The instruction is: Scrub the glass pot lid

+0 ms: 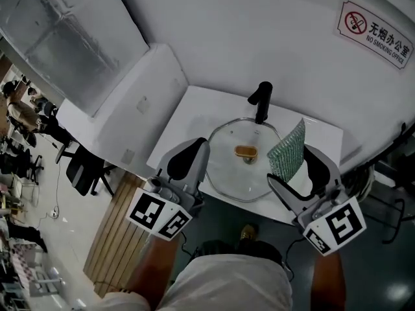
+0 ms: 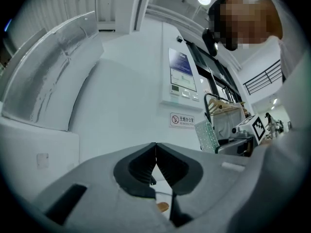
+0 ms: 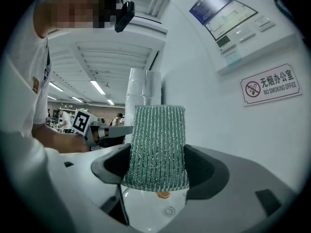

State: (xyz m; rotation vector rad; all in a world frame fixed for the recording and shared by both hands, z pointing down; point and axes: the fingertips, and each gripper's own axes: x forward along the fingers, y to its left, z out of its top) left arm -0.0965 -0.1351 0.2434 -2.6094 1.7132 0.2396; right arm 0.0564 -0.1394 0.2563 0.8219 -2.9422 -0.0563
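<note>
A round glass pot lid with a tan knob lies flat in the middle of a white table. My right gripper hovers at the lid's right rim, shut on a green scouring pad that stands up out of the jaws. At the lid's left rim is my left gripper, shut with nothing between its fingers. The knob shows below the left jaws, and again as a tan knob under the pad.
A black faucet-like post stands behind the lid. White walls close the table's back and left; a no-smoking sign hangs on the back wall. The table's front edge lies just under both grippers, with wooden flooring to the left.
</note>
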